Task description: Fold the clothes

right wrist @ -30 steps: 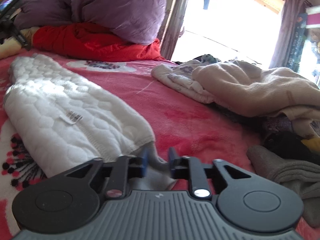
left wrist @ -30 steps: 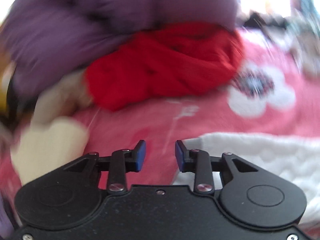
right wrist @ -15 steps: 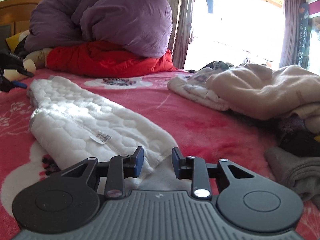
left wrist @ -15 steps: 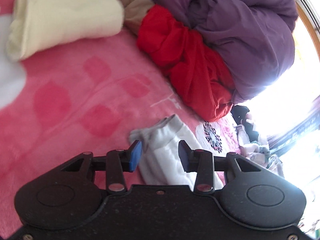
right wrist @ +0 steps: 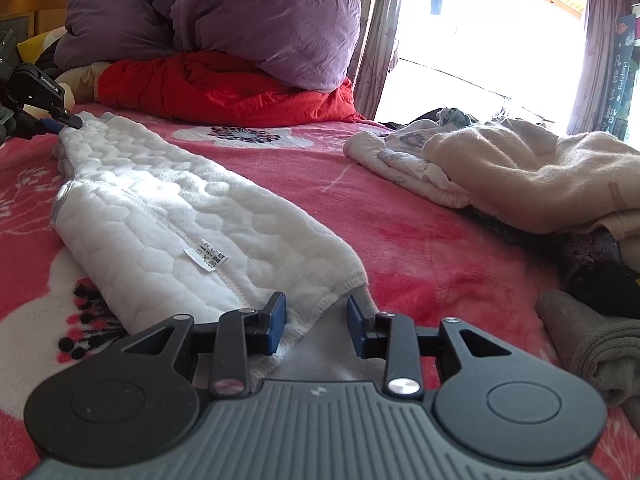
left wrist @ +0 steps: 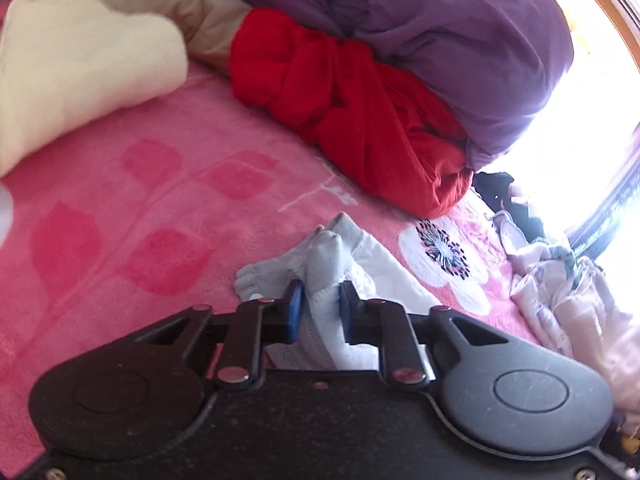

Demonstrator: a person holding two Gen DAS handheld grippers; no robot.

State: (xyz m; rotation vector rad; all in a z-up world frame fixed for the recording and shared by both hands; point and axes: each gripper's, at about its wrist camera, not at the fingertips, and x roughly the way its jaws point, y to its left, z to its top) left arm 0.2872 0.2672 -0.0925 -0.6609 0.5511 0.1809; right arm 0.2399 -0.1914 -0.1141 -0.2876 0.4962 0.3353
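Left wrist: left claw closing, pinching white garment cuff on blanket.

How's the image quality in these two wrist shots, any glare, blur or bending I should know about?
Left wrist view: the window at right is blown out to white, the cream cloth at the upper left is soft and blurred, and the fisheye bends the pink blanket. Right wrist view: sharper, the white quilted garment sunlit, but the doorway glares white.

Quilted white fleece garment (paper care tag), plush pink blanket, smooth purple duvet, matt black plastic left gripper
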